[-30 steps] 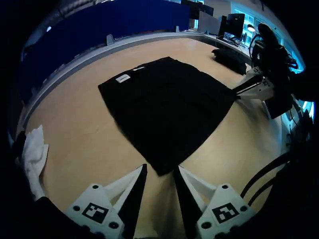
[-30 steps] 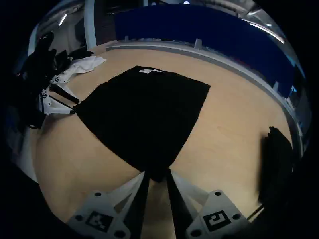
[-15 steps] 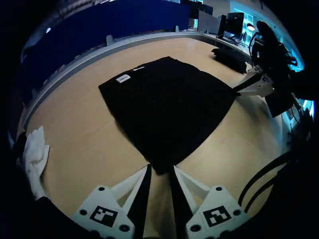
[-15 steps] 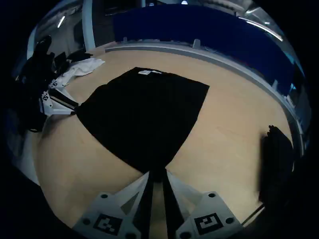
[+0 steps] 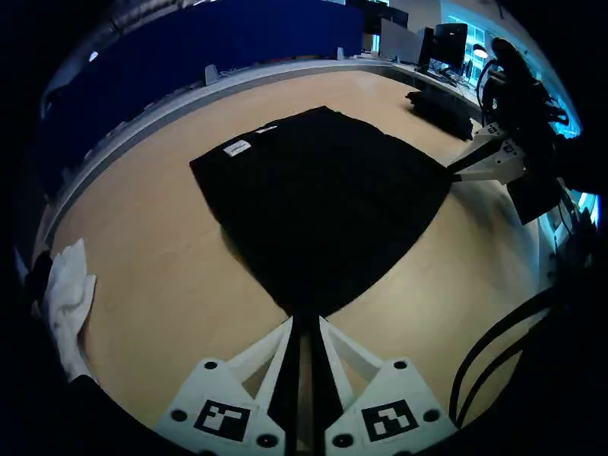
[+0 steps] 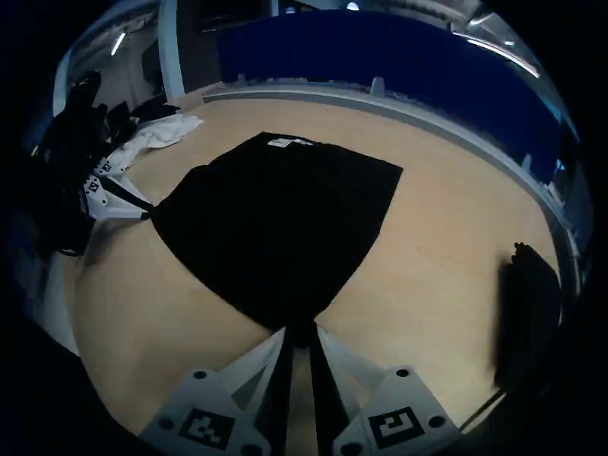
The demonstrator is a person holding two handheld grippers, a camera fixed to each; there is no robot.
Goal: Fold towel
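Right gripper view: towel (image 6: 281,220) corner pinched, hidden.

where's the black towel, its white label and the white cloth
black towel (image 5: 319,197): left gripper view, middle of the spread fabric
white label (image 5: 237,147): left gripper view, centre of the tag
white cloth (image 6: 163,131): right gripper view, middle of the crumpled heap

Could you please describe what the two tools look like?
The left tool and right tool each have two slim black fingers on white triangular frames, with a square black-and-white marker on each base. Black cables loop beside the left tool.
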